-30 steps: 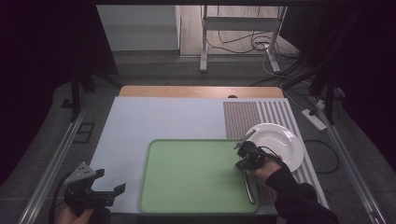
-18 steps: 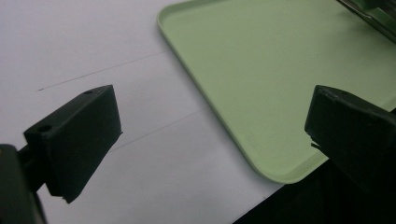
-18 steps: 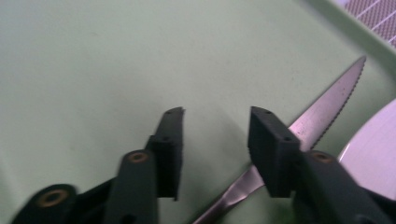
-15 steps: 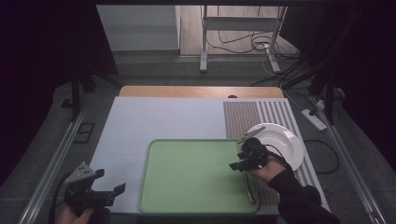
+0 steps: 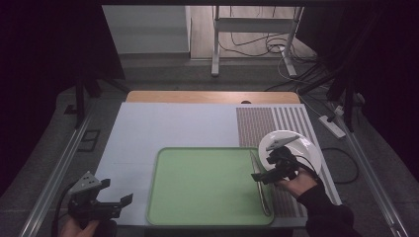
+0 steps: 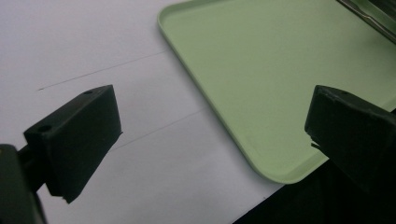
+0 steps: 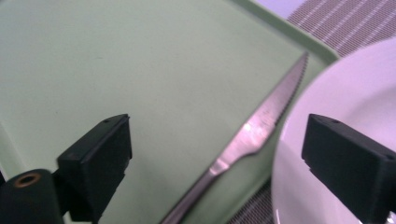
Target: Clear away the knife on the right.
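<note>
1. The knife lies on the green tray, along its right edge, with nothing gripping it.
2. In the right gripper view the knife runs diagonally; its serrated blade points toward the far corner of the tray, and the handle goes down to the bottom of the picture.
3. The right gripper is above the right edge of the tray, over the knife, in the person's right hand.
4. Its jaws are spread wide and they have just been opening. The knife is seen between them from above, but the pads do not press on it.
5. The white plate sits just beside the tray on the right, on the striped mat. In the right gripper view the plate is very near the blade; whether they touch, I cannot tell.
6. The left gripper is at the near left corner of the table, just left of the tray, well apart from the knife.
7. Its jaws are also spread, with nothing between them. In the left gripper view there is the white table surface and the near left corner of the tray beyond them.
</note>
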`<state>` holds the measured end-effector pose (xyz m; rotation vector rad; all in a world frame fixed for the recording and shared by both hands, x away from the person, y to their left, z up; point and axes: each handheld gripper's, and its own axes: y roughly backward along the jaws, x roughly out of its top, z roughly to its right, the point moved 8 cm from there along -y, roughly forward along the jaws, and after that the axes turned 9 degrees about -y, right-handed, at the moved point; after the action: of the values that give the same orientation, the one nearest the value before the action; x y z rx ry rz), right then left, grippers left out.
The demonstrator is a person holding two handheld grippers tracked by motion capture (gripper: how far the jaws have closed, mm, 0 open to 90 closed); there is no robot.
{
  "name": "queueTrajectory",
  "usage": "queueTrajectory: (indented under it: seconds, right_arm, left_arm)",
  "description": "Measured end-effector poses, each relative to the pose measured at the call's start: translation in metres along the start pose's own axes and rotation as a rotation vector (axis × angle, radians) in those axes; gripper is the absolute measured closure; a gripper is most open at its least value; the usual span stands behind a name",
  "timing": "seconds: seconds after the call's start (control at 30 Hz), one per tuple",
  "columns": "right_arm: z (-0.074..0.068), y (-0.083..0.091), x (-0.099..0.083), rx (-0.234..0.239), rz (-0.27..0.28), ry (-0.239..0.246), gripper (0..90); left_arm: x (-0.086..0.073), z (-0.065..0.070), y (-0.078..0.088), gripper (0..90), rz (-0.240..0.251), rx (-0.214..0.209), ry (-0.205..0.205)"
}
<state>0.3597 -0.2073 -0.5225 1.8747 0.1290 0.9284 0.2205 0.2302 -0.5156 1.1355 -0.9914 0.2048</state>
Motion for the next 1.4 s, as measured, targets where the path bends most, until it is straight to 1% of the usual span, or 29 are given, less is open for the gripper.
queueTrajectory:
  seconds: [0.13, 0.23, 0.4, 0.53, 0.73, 0.8, 1.13, 1.4]
  right_arm:
    - [0.005, 0.008, -0.006, -0.019, 0.021, -0.011, 3.6]
    - [0.008, 0.015, -0.011, -0.025, 0.036, -0.023, 2.7]
    - [0.014, 0.026, -0.019, -0.052, 0.061, -0.046, 0.0]
    - [0.019, 0.034, -0.026, -0.068, 0.089, -0.077, 0.0]
    - [0.025, 0.044, -0.037, -0.101, 0.109, -0.102, 0.0]
    - [0.026, 0.047, -0.04, -0.111, 0.116, -0.103, 0.0]
    - [0.031, 0.061, -0.049, -0.125, 0.15, -0.127, 0.0]
    - [0.033, 0.066, -0.056, -0.14, 0.16, -0.14, 0.0]
  left_arm:
    - [0.0, 0.0, 0.0, 3.3, 0.0, 0.0, -0.001]
    - [0.0, 0.0, 0.0, 3.3, -0.001, 0.0, 0.0]
    - [0.0, 0.0, 0.0, 3.3, -0.001, 0.001, 0.001]
    - [0.0, 0.0, 0.0, 3.3, -0.001, 0.0, 0.001]
    - [0.0, 0.0, 0.0, 3.3, -0.001, 0.001, 0.0]
    - [0.0, 0.0, 0.0, 3.3, -0.001, 0.0, 0.001]
    - [0.0, 0.0, 0.0, 3.3, -0.002, 0.0, 0.003]
    - [0.0, 0.0, 0.0, 3.3, -0.003, 0.001, 0.003]
